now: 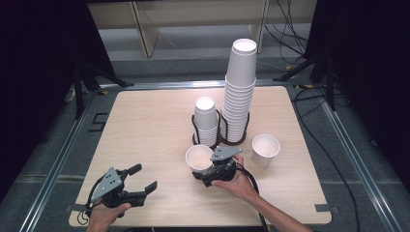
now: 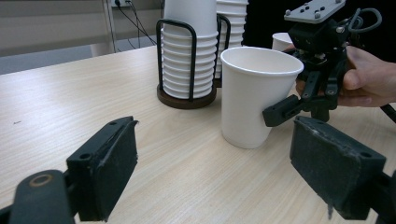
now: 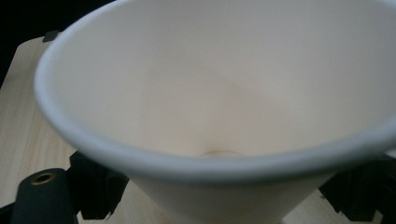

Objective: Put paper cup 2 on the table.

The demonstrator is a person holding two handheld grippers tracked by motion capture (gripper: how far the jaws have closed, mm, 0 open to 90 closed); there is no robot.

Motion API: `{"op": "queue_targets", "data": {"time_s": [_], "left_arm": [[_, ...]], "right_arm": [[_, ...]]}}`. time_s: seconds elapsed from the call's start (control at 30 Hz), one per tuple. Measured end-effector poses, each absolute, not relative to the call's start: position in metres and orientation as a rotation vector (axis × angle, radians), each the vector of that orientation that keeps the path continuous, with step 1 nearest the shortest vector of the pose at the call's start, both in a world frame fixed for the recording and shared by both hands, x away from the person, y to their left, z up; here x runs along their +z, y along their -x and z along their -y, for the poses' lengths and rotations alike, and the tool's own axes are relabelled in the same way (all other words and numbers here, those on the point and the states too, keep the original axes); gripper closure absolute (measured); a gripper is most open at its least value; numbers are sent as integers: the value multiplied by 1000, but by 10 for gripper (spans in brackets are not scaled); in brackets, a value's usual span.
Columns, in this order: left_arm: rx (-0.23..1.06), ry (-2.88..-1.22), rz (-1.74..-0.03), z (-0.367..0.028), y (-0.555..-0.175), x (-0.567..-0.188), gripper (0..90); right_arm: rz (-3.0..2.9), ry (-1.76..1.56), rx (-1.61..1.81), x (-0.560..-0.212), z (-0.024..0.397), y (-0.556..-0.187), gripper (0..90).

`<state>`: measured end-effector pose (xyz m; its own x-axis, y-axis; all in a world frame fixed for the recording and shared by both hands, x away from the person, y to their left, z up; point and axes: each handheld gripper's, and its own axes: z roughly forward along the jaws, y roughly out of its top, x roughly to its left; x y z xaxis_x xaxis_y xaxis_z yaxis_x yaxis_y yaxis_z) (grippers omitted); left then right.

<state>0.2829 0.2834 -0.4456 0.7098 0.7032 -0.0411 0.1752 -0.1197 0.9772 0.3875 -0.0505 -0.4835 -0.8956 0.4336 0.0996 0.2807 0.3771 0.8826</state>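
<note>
A white paper cup (image 1: 198,157) (image 2: 254,93) stands upright on the wooden table (image 1: 145,121), just in front of the cup holders. My right gripper (image 1: 199,167) is shut on its lower side; one black finger (image 2: 280,109) presses the cup wall. In the right gripper view the cup's open mouth (image 3: 224,93) looms between the jaws. My left gripper (image 1: 145,177) (image 2: 215,163) rests open near the table's front left corner, pointing at the cup, with nothing between its pads.
A short cup stack (image 1: 205,121) and a tall stack (image 1: 239,92) sit in black wire holders (image 2: 191,56) at the middle back. Another single cup (image 1: 266,149) stands to the right. The left half of the table is bare wood.
</note>
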Motion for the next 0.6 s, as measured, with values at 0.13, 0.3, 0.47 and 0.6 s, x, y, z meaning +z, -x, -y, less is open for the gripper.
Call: {"op": "queue_targets", "data": {"time_s": [0.13, 0.3, 0.47, 0.6], "left_arm": [[523, -1693, -741, -284, -281, -445, 149], [521, -1664, -718, -283, -283, -445, 149], [528, -1691, -745, -284, -280, -444, 149], [529, -1692, -745, -284, -281, -444, 149]], "right_arm": [[-2499, -657, 1571, -482, 53, -386, 151], [-2511, -688, 1550, -481, 58, -381, 151], [-2531, -695, 1546, -480, 64, -376, 151], [-2519, -703, 1518, -478, 74, -372, 151]]}}
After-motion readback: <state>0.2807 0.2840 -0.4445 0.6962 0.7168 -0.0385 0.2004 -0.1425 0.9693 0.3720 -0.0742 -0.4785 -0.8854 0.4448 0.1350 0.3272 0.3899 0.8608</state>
